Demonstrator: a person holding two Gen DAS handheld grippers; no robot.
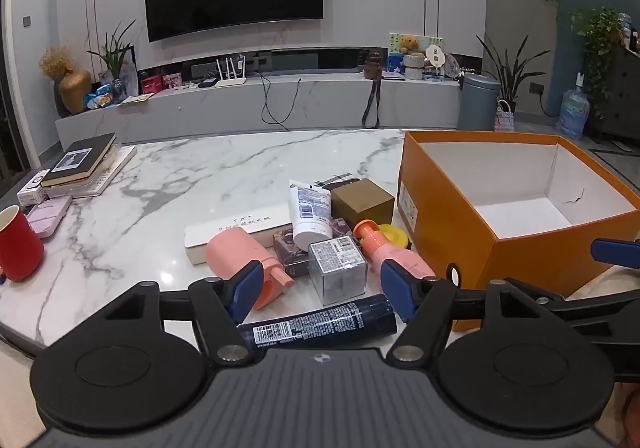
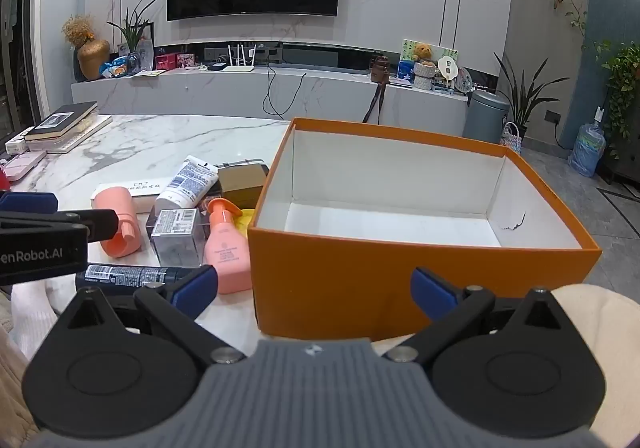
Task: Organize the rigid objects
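Both grippers, left gripper (image 1: 322, 290) and right gripper (image 2: 314, 288), hang spread and empty (nothing between the pads); the cluttered toiletries, including a pink pump bottle (image 2: 225, 248), lie just left of the orange box (image 2: 400, 268)

A cluster of bottles (image 1: 394, 258), tubes (image 1: 310, 213) and small boxes (image 1: 338, 266) is gathered near the table's (image 1: 200, 167) front edge; the open box (image 1: 472, 248) is placed just right of it, books (image 1: 80, 163) far left.
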